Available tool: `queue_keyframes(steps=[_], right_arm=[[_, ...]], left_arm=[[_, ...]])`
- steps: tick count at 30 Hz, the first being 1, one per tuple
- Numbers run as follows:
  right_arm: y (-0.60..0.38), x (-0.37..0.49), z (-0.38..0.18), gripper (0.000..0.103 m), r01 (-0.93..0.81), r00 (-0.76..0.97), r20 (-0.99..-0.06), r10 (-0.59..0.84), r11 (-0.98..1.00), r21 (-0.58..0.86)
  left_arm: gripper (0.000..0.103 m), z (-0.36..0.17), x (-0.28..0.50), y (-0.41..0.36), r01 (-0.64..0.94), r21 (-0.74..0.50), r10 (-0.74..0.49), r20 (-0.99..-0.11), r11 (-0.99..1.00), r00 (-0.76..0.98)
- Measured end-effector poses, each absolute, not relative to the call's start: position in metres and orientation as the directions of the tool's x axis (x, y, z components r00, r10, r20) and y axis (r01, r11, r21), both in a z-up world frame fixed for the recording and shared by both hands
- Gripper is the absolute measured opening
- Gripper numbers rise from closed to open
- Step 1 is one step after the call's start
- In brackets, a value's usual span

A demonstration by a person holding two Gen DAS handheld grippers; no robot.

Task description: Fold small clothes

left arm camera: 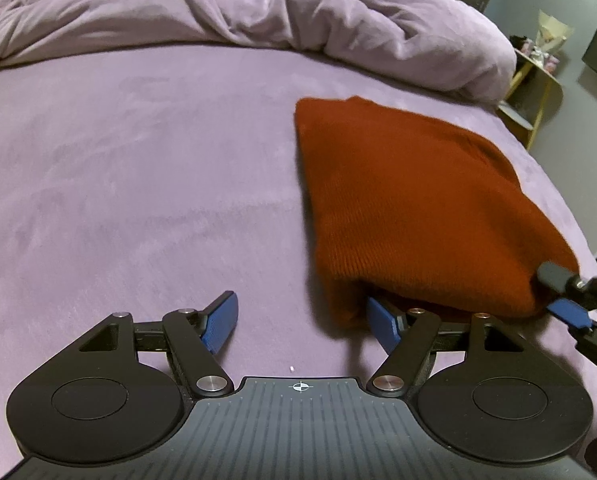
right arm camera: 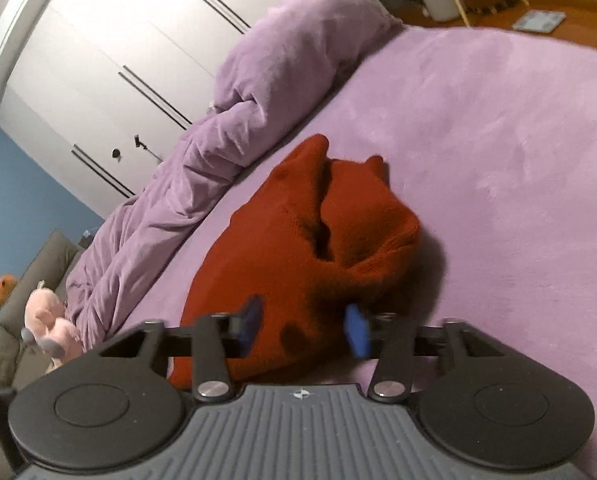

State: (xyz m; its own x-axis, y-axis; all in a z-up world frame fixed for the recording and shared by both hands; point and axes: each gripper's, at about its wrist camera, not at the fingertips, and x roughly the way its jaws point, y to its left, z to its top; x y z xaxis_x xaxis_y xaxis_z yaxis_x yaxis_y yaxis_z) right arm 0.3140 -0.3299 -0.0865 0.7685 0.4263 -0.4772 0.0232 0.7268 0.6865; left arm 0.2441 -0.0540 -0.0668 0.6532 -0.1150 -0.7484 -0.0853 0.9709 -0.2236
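Setting: bedroom with a wide bed (left arm camera: 138, 180) under a lilac plush sheet; a crumpled lilac duvet (left arm camera: 258, 12) is heaped along its far side, and white wardrobe doors (right arm camera: 118, 60) are seen beyond it.

Garment: a rust-red knitted garment (left arm camera: 410, 208) is laid on the sheet towards the right side of the bed, already doubled over into a rough rectangle; in the right wrist view one end is bunched and raised off the sheet.

Left tongs: the left tongs (left arm camera: 302, 324) are held wide open, low over the bed, with nothing between them; one blue pad (left arm camera: 382, 322) is just beside the near left corner of the garment, possibly under its edge, which cannot be told for certain.

Right tongs: the right tongs (right arm camera: 304, 326) are nearly closed and the near edge of the knit is pinched between the blue pads, at the near right corner as seen from the left wrist.

Step in hand: a further fold is judged to be under way, one corner gripped and the other not yet taken.

Next move: closing of the left tongs on the free corner is called for, so both corners can be carried over evenly.
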Motion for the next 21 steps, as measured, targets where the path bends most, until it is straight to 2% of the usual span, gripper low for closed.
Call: queue_keyframes(steps=[1,3,4,5,6,7,9,11,16,21], right_arm=[[-0.336,0.316,-0.092,0.013,0.028,0.760,-0.431,0.487,0.637,0.770],[-0.357,0.319,-0.122,0.008,0.018,0.746,-0.150,0.648,0.206,0.978],[-0.364,0.316,-0.134,0.008,0.022,0.756,-0.063,0.652,0.071,0.997],[-0.369,0.314,-0.139,0.008,0.027,0.768,-0.050,0.639,0.046,0.999],[-0.373,0.312,-0.139,0.008,0.050,0.783,-0.107,0.612,0.110,0.993],[-0.376,0.310,-0.135,0.008,0.079,0.792,-0.203,0.576,0.233,0.969],[-0.374,0.304,-0.129,0.009,0.078,0.796,-0.289,0.533,0.383,0.920],[-0.369,0.299,-0.126,0.014,0.053,0.789,-0.303,0.535,0.431,0.901],[-0.358,0.298,-0.116,0.015,0.042,0.779,-0.347,0.522,0.508,0.860],[-0.359,0.290,-0.089,0.019,0.050,0.812,-0.396,0.428,0.625,0.779]], left_arm=[[0.077,-0.066,0.244,-0.053,-0.088,-0.217,-0.107,-0.746,0.972,0.657],[0.077,-0.064,0.244,-0.048,-0.101,-0.220,-0.098,-0.738,0.970,0.668],[0.077,-0.063,0.243,-0.044,-0.110,-0.235,-0.100,-0.728,0.966,0.679],[0.077,-0.062,0.241,-0.039,-0.115,-0.256,-0.111,-0.721,0.960,0.683],[0.078,-0.063,0.239,-0.034,-0.115,-0.274,-0.123,-0.718,0.955,0.685],[0.078,-0.063,0.238,-0.031,-0.122,-0.277,-0.123,-0.723,0.953,0.680],[0.075,-0.063,0.233,-0.020,-0.172,-0.243,-0.065,-0.733,0.954,0.677],[0.075,-0.062,0.230,-0.007,-0.193,-0.235,-0.042,-0.732,0.953,0.680],[0.075,-0.051,0.231,0.003,-0.188,-0.259,-0.062,-0.724,0.947,0.687],[0.077,-0.044,0.235,-0.010,-0.132,-0.244,-0.084,-0.709,0.961,0.700]])
